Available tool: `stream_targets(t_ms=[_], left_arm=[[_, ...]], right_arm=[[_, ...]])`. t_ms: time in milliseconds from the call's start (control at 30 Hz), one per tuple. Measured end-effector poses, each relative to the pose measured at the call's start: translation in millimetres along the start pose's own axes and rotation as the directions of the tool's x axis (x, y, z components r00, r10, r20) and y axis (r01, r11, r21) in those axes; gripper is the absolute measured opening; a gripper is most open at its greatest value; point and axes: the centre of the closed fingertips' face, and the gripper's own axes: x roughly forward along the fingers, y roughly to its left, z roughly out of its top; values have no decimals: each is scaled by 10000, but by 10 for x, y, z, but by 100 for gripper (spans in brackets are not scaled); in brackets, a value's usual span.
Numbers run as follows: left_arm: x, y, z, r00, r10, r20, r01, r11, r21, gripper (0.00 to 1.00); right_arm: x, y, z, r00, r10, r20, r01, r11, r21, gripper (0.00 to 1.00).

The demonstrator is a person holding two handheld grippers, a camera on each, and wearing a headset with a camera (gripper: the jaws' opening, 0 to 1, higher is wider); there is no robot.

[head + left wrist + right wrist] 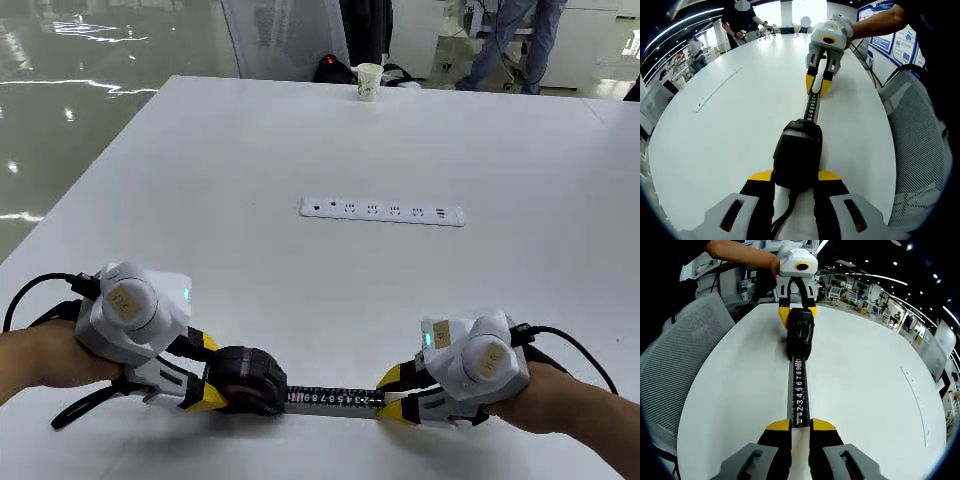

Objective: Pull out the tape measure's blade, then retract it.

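A black tape measure case (246, 379) lies on the white table near the front edge. My left gripper (208, 372) is shut on the case (797, 154), its yellow-tipped jaws at both sides. A short length of dark blade (333, 399) with white numbers runs from the case to my right gripper (396, 394). In the right gripper view the blade (799, 392) shows numbers up to about 9, and my right gripper (800, 425) is shut on its end. The case (800, 333) sits at the blade's far end there, and the blade (811, 106) stretches away in the left gripper view.
A white power strip (382, 211) lies mid-table. A paper cup (369, 81) stands at the far edge. A mesh chair (920, 150) stands beside the table. People stand in the background beyond the table.
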Motion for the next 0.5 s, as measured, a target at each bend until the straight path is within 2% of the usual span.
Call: stream_targets(t_ms=[500], left_arm=[[4,11,-11,10000,14,-57,-14,10000,-9,24]], right_arm=[[-157,-7,-196,9995,-190,-233,196,9995,233,8]])
